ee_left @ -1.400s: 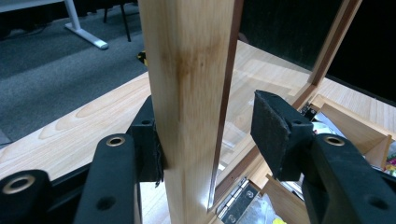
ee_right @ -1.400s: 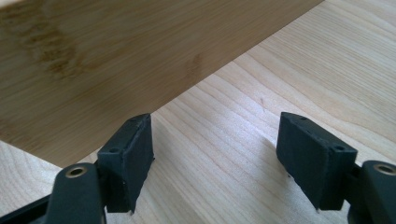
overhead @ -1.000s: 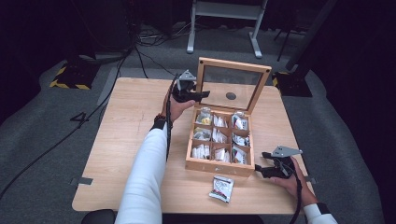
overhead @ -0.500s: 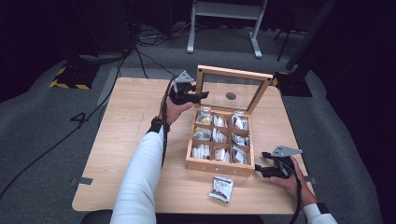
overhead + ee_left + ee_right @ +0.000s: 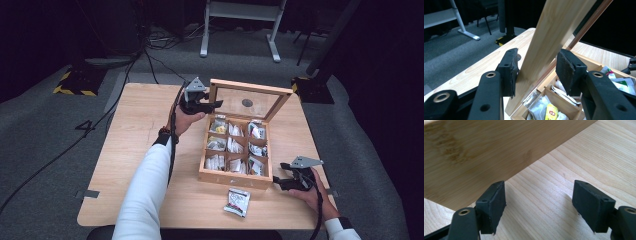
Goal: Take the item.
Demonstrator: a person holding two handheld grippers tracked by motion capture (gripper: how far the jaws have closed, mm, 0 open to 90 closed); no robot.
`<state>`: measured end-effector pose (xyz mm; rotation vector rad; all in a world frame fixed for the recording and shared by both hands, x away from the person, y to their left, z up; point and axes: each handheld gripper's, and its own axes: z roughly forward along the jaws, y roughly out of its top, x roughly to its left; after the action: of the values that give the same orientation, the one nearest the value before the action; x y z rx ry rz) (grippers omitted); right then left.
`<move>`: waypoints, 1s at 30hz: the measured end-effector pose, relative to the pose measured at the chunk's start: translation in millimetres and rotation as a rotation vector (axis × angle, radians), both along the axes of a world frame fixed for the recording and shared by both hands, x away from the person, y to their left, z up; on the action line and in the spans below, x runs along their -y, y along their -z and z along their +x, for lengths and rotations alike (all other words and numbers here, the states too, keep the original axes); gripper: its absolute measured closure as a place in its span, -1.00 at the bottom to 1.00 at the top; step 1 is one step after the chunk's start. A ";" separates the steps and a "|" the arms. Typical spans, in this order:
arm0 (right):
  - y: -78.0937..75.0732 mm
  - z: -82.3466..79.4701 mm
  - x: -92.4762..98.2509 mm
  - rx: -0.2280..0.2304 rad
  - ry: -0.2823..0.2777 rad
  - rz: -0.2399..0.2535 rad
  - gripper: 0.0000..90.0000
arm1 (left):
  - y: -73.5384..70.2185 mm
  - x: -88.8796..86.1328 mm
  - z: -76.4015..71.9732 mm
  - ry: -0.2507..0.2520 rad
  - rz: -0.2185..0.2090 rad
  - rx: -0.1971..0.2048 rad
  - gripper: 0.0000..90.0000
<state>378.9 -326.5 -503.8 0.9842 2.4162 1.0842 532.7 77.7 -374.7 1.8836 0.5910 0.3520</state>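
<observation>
Nearest of all, a small white foil sachet lies flat on the pale wooden desk, just in front of the box and apart from it, probably one taken out of the sorting or yet to go in. Its print is too small to read.

Right of it, the right tool rests low on the desk beside the box's near right corner, its jaws spread wide with bare wood between them. It looks parked, waiting while the other hand works.

Next comes the open wooden compartment box, its nine cells packed with tea sachets. A yellow sachet in a far cell carries red lettering that I cannot make out.

At the far left corner, the left tool is clamped on the side rail of the glass-paned wooden lid, the pale rail running up between its pads. Gripping the rail rather than the glass gives a firm hold, and keeps the lid tilted up and back so the cells stay reachable. A small round dark mark sits on the pane, unreadable. On the floor at left, a taped figure "4" is legible.
</observation>
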 end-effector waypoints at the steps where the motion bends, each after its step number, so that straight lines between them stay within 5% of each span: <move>1: 0.0 0.0 0.0 0.000 0.000 0.000 -0.40 | -0.7 -0.8 -1.5 0.001 0.002 0.007 0.19; 21: -4.2 3.9 5.3 -0.011 0.010 -0.006 -0.36 | 5.9 -6.0 -25.7 0.043 0.023 0.028 0.18; 30: -36.8 13.1 11.8 0.079 0.062 0.044 -0.29 | 10.9 -6.5 -38.4 0.060 0.059 0.041 0.15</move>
<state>392.0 -338.3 -467.1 1.0044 2.2932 1.1371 494.3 84.2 -385.6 1.9416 0.5010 0.3714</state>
